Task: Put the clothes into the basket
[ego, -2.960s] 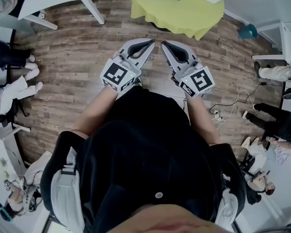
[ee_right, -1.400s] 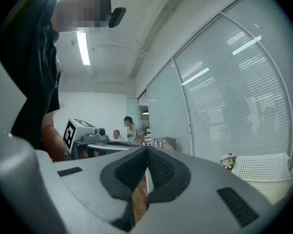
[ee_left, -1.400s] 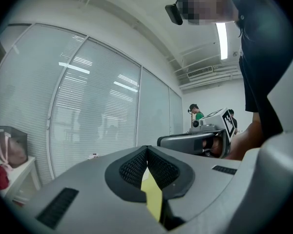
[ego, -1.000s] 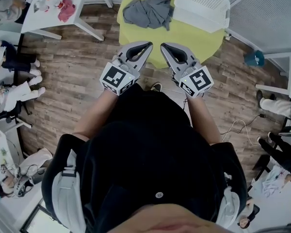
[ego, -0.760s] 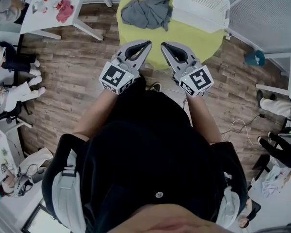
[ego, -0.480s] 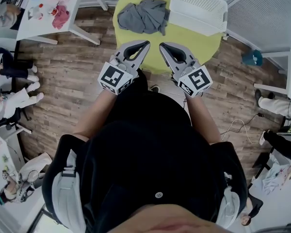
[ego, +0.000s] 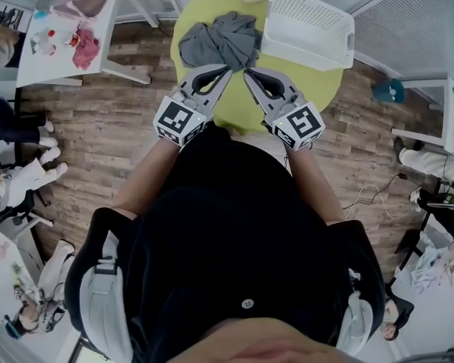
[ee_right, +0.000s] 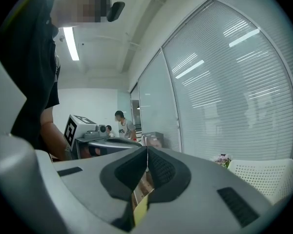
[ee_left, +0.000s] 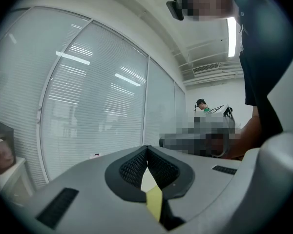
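The person has drawn closer to the round counter (ego: pixel 238 106) than a second ago. The left gripper (ego: pixel 225 68) and right gripper (ego: pixel 247 72) now reach over its near edge, each with its fingers (ee_left: pixel 88 184) pressed together on nothing. The grey clothes (ego: pixel 219 42) lie heaped at the counter's far left, just beyond the tips. The white basket (ego: pixel 306 55) stands beside them at the far right edge. Bare wooden floor (ego: pixel 98 127) lies open around the counter's left side.
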The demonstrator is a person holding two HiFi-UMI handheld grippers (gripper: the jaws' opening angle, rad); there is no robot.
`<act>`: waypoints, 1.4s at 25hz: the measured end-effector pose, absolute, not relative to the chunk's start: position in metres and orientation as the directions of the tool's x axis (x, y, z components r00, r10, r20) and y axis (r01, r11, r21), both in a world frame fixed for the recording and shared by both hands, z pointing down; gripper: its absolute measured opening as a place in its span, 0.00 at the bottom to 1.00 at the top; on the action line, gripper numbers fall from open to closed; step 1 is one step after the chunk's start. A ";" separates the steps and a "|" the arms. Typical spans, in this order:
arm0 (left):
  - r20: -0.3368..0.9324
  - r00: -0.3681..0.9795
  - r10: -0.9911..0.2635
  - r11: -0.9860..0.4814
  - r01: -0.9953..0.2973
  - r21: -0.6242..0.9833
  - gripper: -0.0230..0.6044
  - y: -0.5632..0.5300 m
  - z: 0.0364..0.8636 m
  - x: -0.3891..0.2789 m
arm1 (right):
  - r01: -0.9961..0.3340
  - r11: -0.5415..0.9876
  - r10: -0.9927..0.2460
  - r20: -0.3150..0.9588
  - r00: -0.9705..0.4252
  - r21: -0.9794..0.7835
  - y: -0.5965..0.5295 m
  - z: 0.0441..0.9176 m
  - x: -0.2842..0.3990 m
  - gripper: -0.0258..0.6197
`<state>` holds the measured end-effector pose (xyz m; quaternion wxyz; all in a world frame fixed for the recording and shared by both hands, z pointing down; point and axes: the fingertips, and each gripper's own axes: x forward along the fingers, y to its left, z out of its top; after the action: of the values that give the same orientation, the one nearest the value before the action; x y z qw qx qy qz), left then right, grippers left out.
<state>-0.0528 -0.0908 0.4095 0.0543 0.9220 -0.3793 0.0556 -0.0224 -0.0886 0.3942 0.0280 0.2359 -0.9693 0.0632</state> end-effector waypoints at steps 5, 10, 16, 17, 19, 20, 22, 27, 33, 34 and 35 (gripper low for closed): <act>0.160 0.733 -0.661 -0.733 -0.677 0.071 0.05 -0.133 0.421 -0.072 | -0.500 0.859 -0.490 0.112 -0.865 -0.104 -0.128 0.406 -0.044 0.08; 0.183 0.760 -0.623 -0.762 -0.643 0.080 0.05 -0.168 0.437 -0.090 | -0.540 0.832 -0.523 0.146 -0.840 -0.125 -0.162 0.424 -0.063 0.08; 0.243 0.772 -0.588 -0.786 -0.616 0.053 0.05 -0.204 0.463 -0.105 | -0.565 0.814 -0.539 0.185 -0.822 -0.136 -0.195 0.450 -0.083 0.08; 0.255 0.767 -0.589 -0.784 -0.619 0.052 0.05 -0.208 0.467 -0.107 | -0.566 0.813 -0.538 0.193 -0.821 -0.140 -0.199 0.455 -0.085 0.08; 0.281 0.754 -0.594 -0.776 -0.629 0.049 0.05 -0.218 0.478 -0.113 | -0.563 0.814 -0.531 0.210 -0.821 -0.142 -0.208 0.464 -0.091 0.08; 0.297 0.747 -0.594 -0.773 -0.633 0.047 0.05 -0.224 0.484 -0.116 | -0.560 0.817 -0.526 0.219 -0.822 -0.140 -0.213 0.468 -0.095 0.08; 0.337 0.733 -0.591 -0.770 -0.637 0.037 0.05 -0.234 0.499 -0.120 | -0.554 0.822 -0.516 0.241 -0.822 -0.129 -0.222 0.479 -0.100 0.08; 0.448 0.703 -0.552 -0.768 -0.638 0.056 0.05 -0.251 0.541 -0.124 | -0.540 0.833 -0.490 0.292 -0.822 -0.122 -0.237 0.507 -0.109 0.08; 0.570 0.661 -0.488 -0.786 -0.617 0.042 0.05 -0.264 0.585 -0.125 | -0.542 0.826 -0.470 0.345 -0.812 -0.153 -0.251 0.542 -0.110 0.08; 0.593 0.657 -0.466 -0.794 -0.606 0.048 0.05 -0.265 0.592 -0.125 | -0.546 0.822 -0.468 0.354 -0.810 -0.162 -0.253 0.547 -0.110 0.08; 0.614 0.652 -0.444 -0.801 -0.596 0.054 0.05 -0.266 0.599 -0.124 | -0.549 0.818 -0.467 0.361 -0.807 -0.169 -0.256 0.553 -0.110 0.08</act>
<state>-0.1241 -0.2657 0.5988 0.1266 0.9000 -0.2891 0.3007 -0.1105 -0.2558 0.5526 0.1536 0.2701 -0.9411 0.1336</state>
